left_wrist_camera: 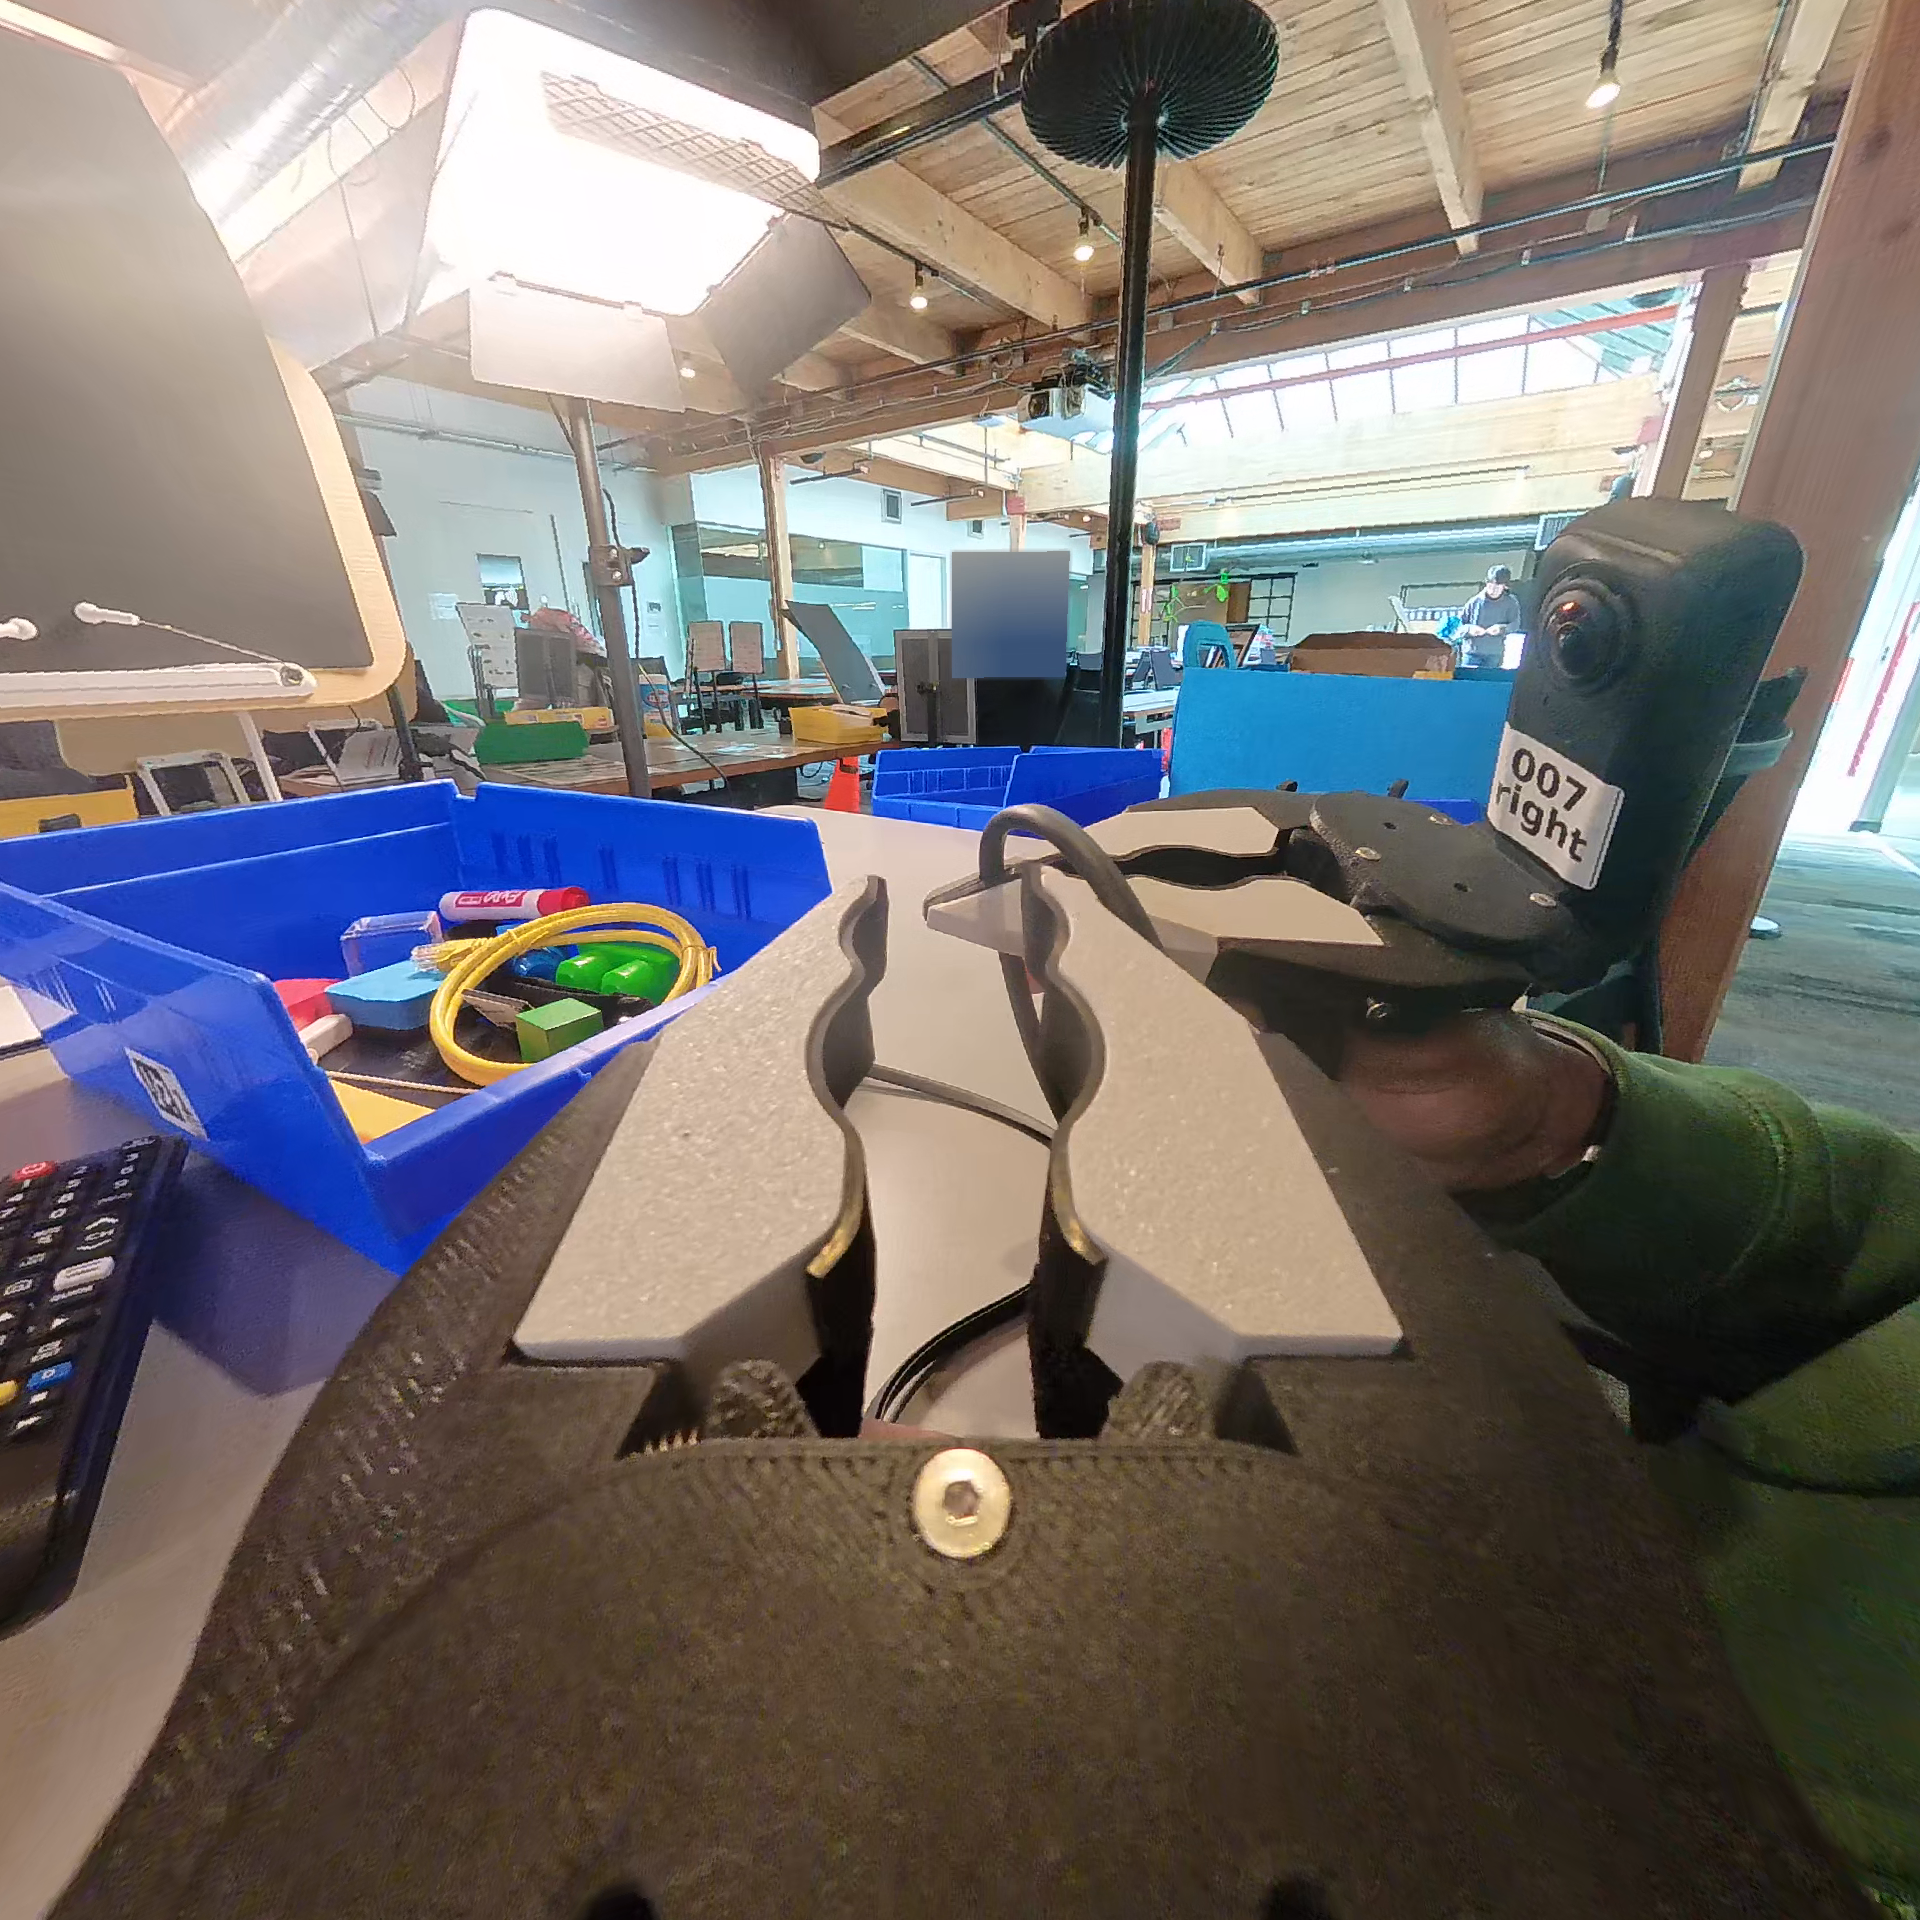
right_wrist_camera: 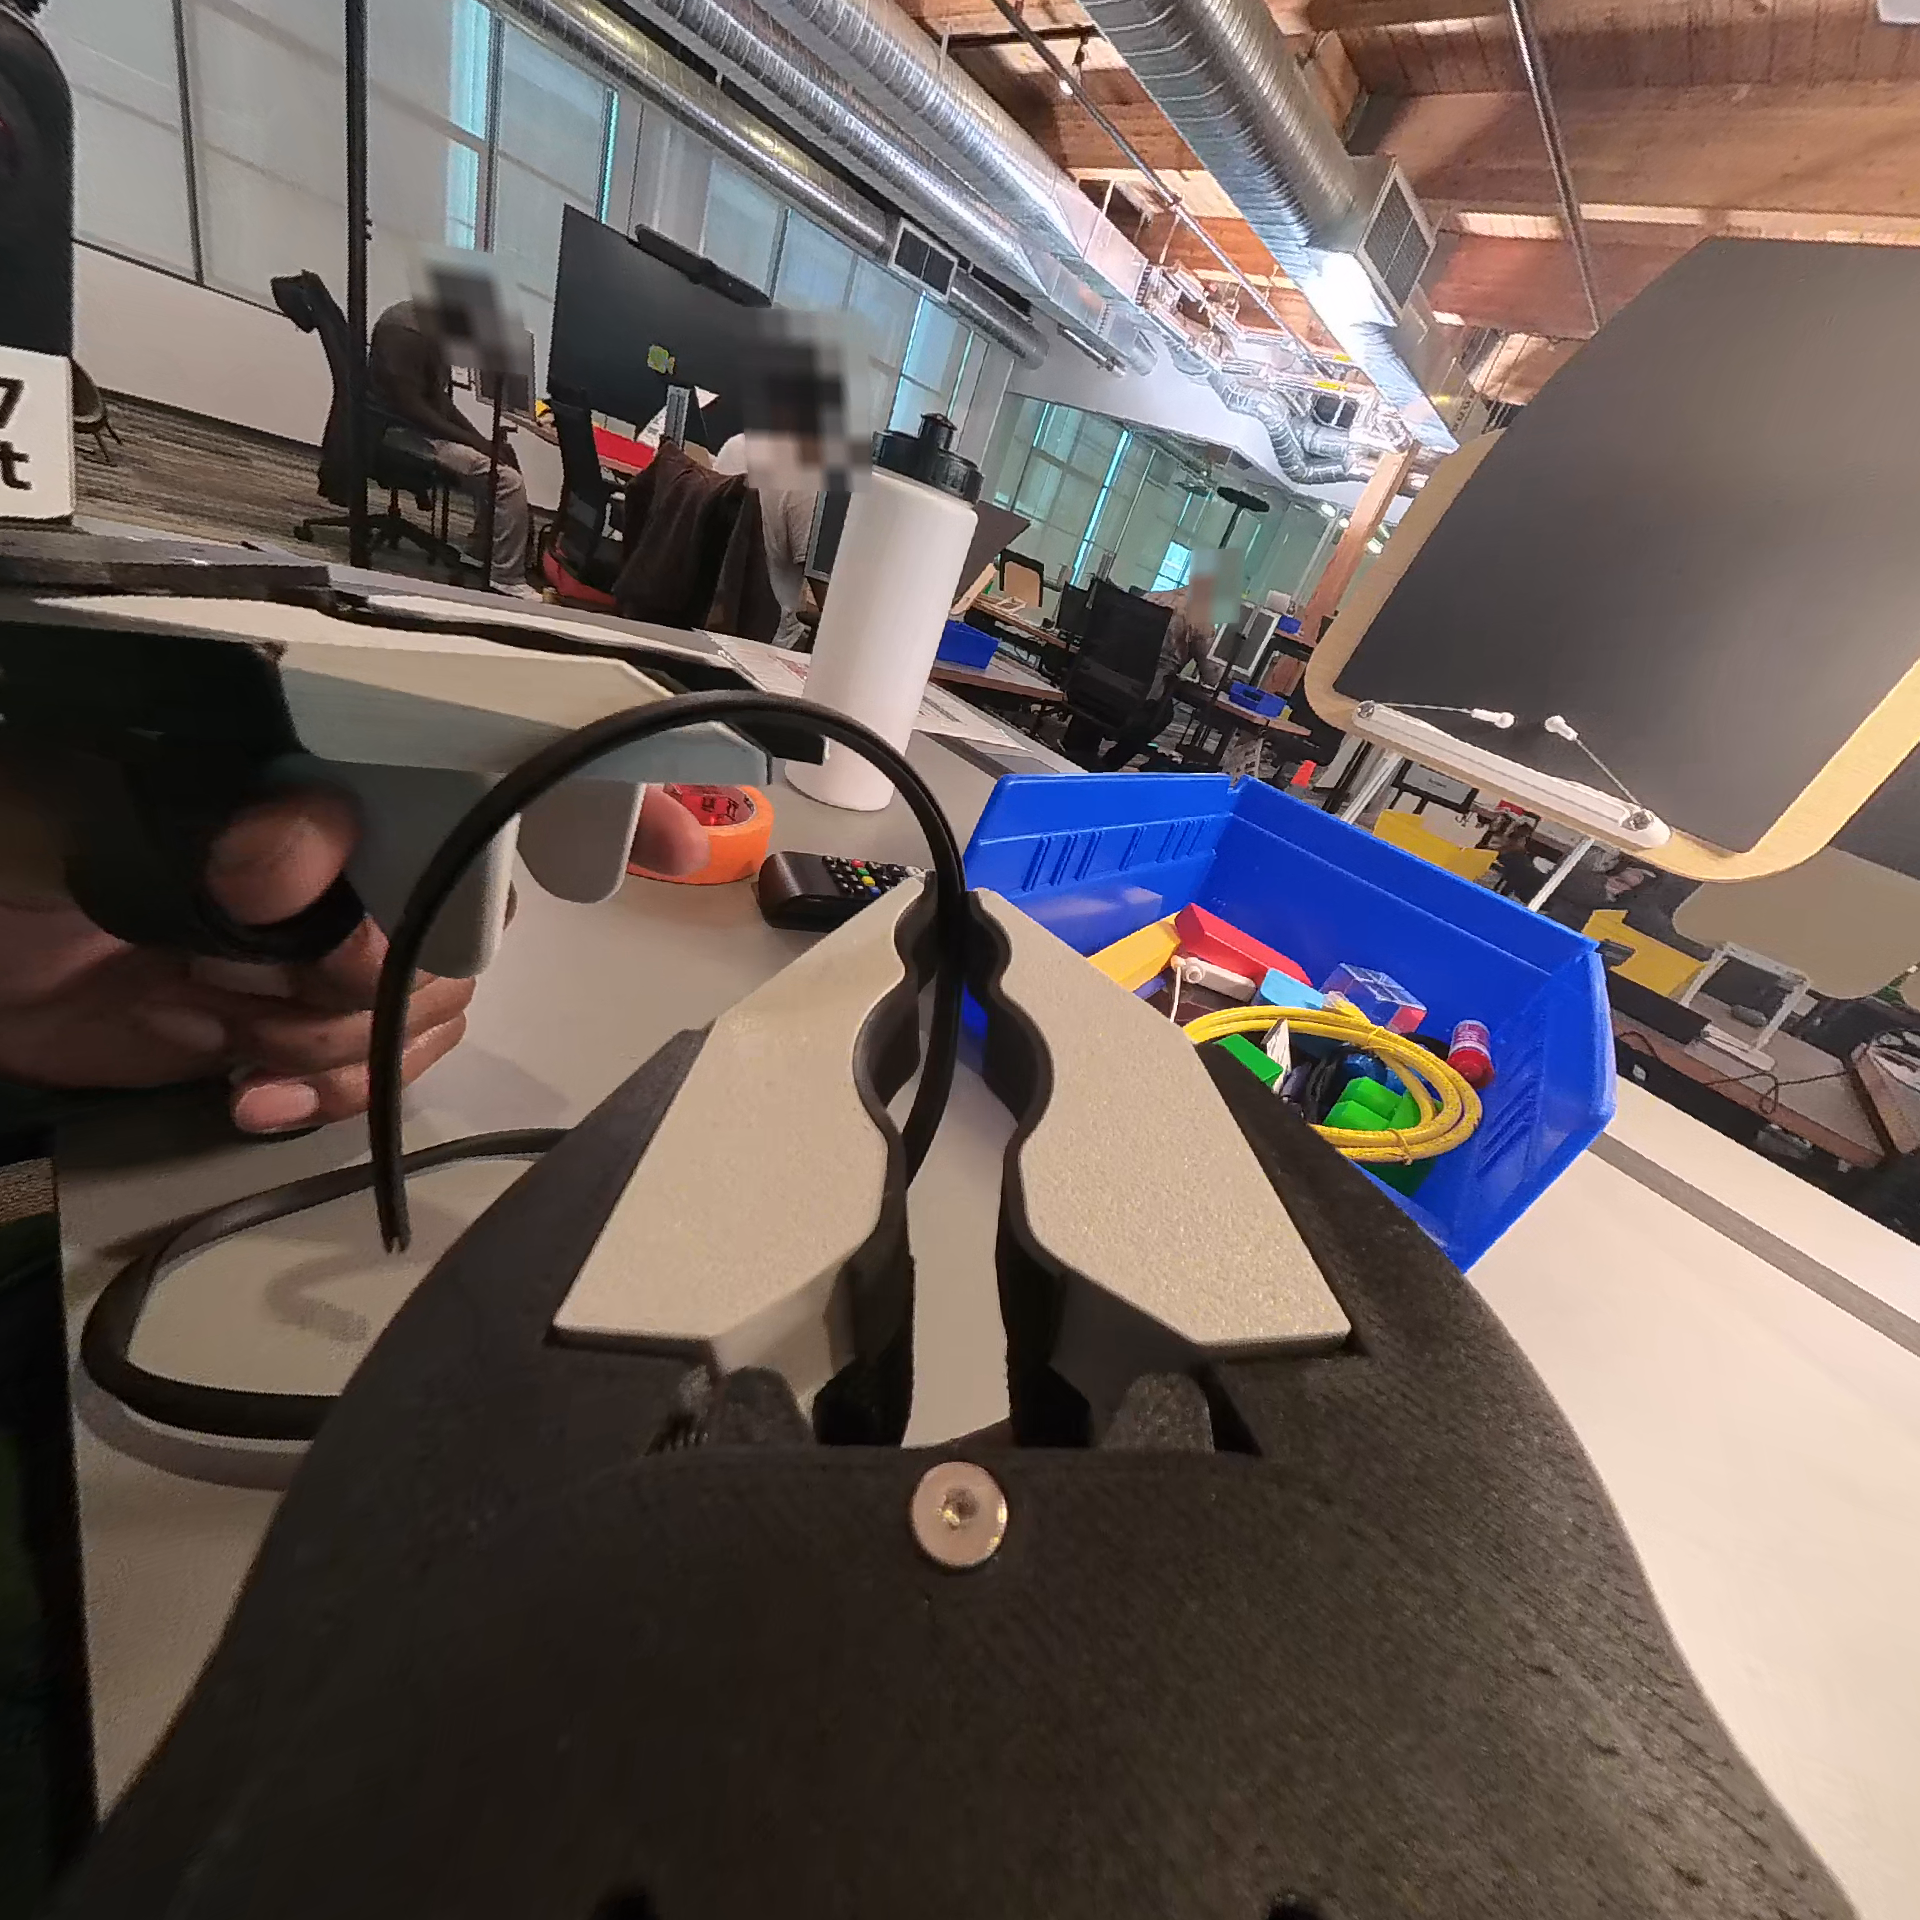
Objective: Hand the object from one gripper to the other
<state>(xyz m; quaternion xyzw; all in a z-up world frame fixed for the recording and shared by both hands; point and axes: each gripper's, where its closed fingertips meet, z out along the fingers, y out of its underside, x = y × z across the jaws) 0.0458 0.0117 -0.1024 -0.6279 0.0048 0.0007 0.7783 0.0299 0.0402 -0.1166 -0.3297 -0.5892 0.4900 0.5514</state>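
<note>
A thin black tie arcs up and to the left from my right gripper, which is shut on it near one end. The tie's free end hangs just above the grey table. In the left wrist view my left gripper is open and empty. The right gripper comes in from the right with the tie looping up at its tip, just beyond my left fingertips. In the right wrist view the left gripper's grey fingers sit behind the tie's arc, held by a hand.
A blue bin with a yellow cable, coloured blocks and a marker stands to the left, and it shows on the right in the right wrist view. A remote control, a white bottle and an orange tape roll are on the table. A black cord loop lies below the grippers. My left and right fingertips are right by each other.
</note>
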